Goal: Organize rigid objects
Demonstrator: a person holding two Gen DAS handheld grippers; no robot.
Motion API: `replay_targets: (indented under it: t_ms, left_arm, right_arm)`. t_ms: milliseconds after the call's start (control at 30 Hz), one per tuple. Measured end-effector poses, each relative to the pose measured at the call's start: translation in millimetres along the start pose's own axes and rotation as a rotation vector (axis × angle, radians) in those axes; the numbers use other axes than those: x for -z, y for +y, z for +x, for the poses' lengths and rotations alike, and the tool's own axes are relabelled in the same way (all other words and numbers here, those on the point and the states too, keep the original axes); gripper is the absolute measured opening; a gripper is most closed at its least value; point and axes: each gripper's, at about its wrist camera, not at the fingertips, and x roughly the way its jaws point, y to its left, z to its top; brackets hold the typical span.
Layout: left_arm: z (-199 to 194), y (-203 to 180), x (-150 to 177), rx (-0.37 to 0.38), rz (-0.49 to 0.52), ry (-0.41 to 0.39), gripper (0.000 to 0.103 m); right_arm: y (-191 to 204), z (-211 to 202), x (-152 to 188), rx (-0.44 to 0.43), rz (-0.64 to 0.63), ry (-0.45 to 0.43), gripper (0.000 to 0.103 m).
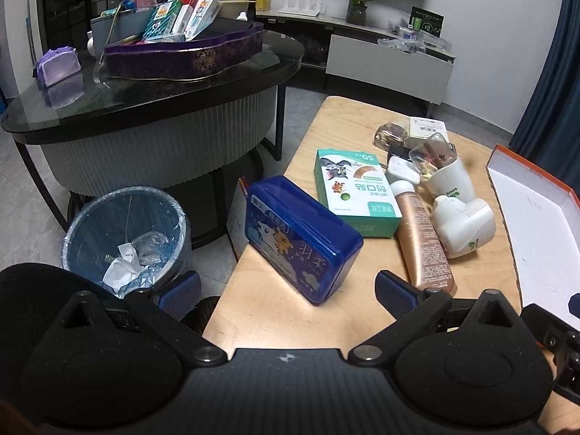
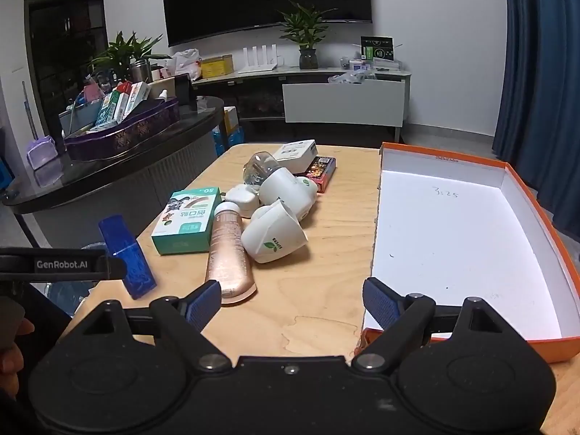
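Blue tin (image 2: 127, 257) partly hidden behind left tool (image 2: 54, 264).

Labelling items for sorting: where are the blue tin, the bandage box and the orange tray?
blue tin (image 1: 301, 239): left wrist view, lid centre.
bandage box (image 1: 353, 188): left wrist view, printed top.
orange tray (image 2: 456, 239): right wrist view, white floor.

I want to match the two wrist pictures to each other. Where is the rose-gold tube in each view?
Left wrist: the rose-gold tube lies right of centre, between the green plaster box and a white plug-in device.
Right wrist: the tube lies left of centre, its flat end toward the camera.
Shared landmark: the green plaster box beside the tube.
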Motion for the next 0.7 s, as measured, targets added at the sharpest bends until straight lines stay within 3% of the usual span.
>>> replay_targets:
  t_ms: [700]
  left_arm:
    - [7.3, 6.9, -3.3, -0.012, -0.035, 0.03, 0.103]
  right_arm:
    - [7.0, 6.7, 5.0, -0.036, -0.008, 0.011, 0.1]
